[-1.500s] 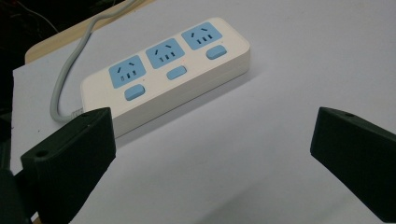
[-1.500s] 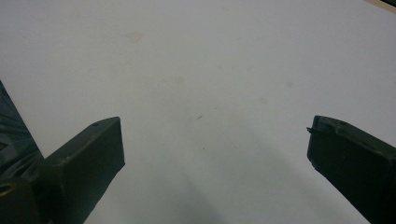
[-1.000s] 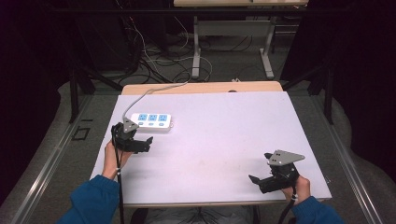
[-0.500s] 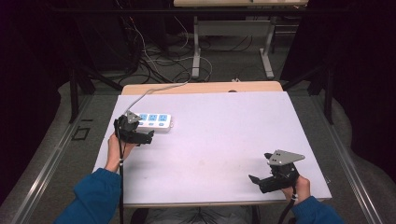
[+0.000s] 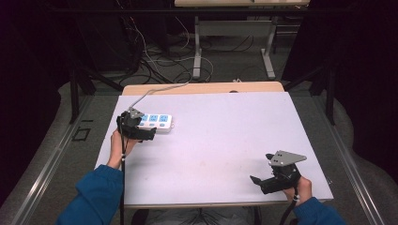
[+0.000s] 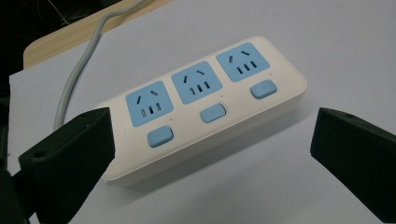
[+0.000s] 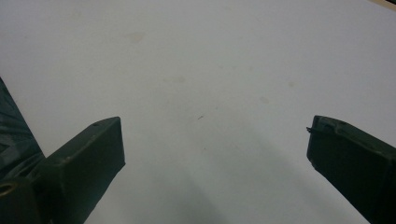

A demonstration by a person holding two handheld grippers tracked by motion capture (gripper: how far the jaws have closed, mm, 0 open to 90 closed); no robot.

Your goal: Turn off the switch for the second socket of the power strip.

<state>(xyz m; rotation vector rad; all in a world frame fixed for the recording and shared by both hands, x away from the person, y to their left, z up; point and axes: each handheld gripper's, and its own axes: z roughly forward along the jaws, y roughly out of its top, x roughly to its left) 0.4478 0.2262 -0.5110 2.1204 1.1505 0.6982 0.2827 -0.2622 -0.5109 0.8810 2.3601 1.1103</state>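
Power strip: a white plastic power strip (image 6: 205, 105) with three light-blue sockets and three light-blue buttons lies flat near the left edge of the table, toward the far left corner; its grey cable (image 6: 86, 60) runs off over the far edge

Left gripper: the black left gripper (image 6: 212, 154) hangs right at the strip, fingers spread wide; in the left gripper view one finger (image 6: 70, 163) sits at the strip's near end and may touch it, though that cannot be told for sure; the other finger (image 6: 355, 158) stands apart beyond the opposite end; nothing is pinched

Right gripper: the black right gripper (image 5: 265, 180) with its grey three-cornered plate rests near the near right corner of the table, well apart from the strip; fingers spread, holding nothing

Table: a pale lilac-white sheet (image 5: 225, 136) covers the wooden table, with a strip of bare wood along the far edge

Step in hand: by the look of it, the approach to a grasp of the strip; not yet gripped

Next move: likely to settle the fingers to either side of the body and press them together; the span looks wide lengthwise, so gripping across the narrow sides seems safer; the smooth casing could slip, and the cable may drag
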